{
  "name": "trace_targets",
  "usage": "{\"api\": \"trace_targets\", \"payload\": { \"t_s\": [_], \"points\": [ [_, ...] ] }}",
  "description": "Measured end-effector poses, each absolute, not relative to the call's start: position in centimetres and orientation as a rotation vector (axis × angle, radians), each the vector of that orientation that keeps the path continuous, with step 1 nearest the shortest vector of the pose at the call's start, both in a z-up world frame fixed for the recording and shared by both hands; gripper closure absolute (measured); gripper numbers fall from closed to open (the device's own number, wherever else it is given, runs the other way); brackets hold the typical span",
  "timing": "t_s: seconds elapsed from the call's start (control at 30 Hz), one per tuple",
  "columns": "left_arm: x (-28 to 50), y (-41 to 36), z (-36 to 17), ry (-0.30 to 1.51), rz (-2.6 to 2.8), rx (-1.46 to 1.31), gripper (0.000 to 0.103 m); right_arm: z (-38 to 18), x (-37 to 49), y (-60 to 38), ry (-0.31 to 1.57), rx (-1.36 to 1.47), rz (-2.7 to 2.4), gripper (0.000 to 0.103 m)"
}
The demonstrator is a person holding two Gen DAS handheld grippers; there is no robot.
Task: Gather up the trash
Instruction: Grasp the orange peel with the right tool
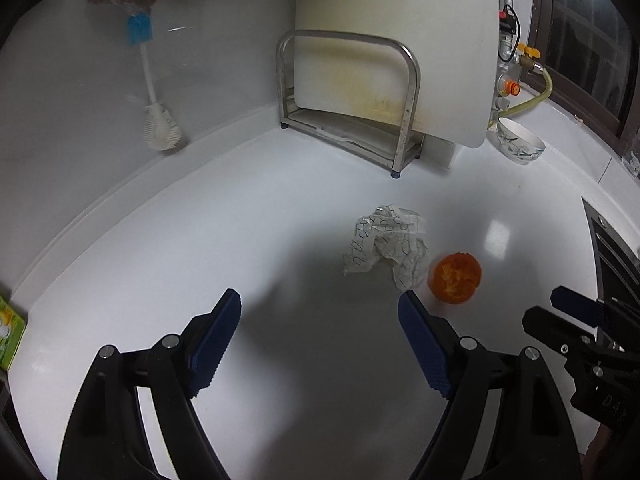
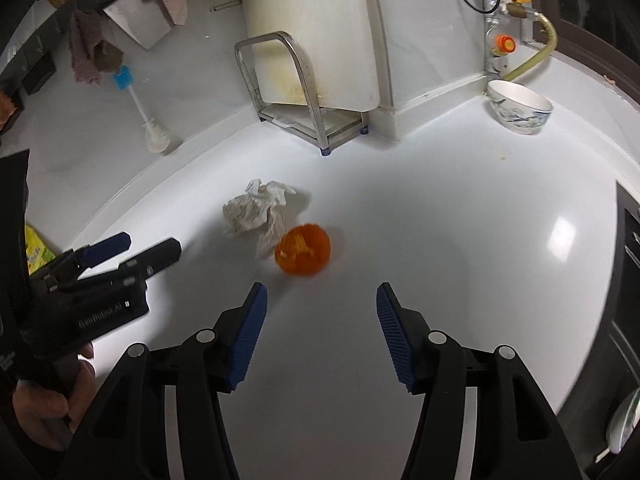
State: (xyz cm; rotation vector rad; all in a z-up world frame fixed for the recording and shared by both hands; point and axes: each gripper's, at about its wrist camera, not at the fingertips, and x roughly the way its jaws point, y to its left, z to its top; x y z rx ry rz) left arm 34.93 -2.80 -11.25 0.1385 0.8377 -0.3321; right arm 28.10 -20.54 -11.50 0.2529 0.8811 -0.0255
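We are getting ready to pick up the trash.
Both our left gripper (image 1: 320,312) and right gripper (image 2: 321,304) have fingers spread wide, holding nothing. The orange peel (image 2: 303,250) sits on the worktop (image 2: 440,220), touching the crumpled paper (image 2: 258,212). Next we should reach down and squeeze the peel.

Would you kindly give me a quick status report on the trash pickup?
Left tool open, right tool open, both empty. Crumpled paper and orange peel lie touching on the counter, ungrasped. Nothing in the way.
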Motion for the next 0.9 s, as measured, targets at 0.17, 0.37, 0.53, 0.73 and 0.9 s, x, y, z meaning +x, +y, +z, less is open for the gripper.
{"api": "trace_targets", "payload": {
  "t_s": [0.17, 0.37, 0.53, 0.73, 0.9],
  "points": [
    [36.9, -3.3, -12.4, 0.85, -0.362, 0.157, 0.023, -13.0, 30.8, -21.0, 0.91, 0.266, -0.036, 0.047],
    [38.1, -3.9, -13.3, 0.851, -0.389, 0.161, 0.023, -14.4, 32.8, -21.8, 0.933, 0.292, -0.043, 0.047],
    [38.7, -4.1, -13.7, 0.856, -0.403, 0.164, 0.023, -15.2, 34.2, -21.9, 0.943, 0.291, -0.029, 0.047],
    [38.9, -4.0, -13.6, 0.854, -0.41, 0.158, 0.023, -15.9, 35.3, -21.2, 0.946, 0.257, -0.014, 0.047],
    [39.0, -4.1, -13.5, 0.853, -0.415, 0.156, 0.023, -16.2, 35.8, -20.4, 0.941, 0.233, 0.014, 0.074]
  ]
}}
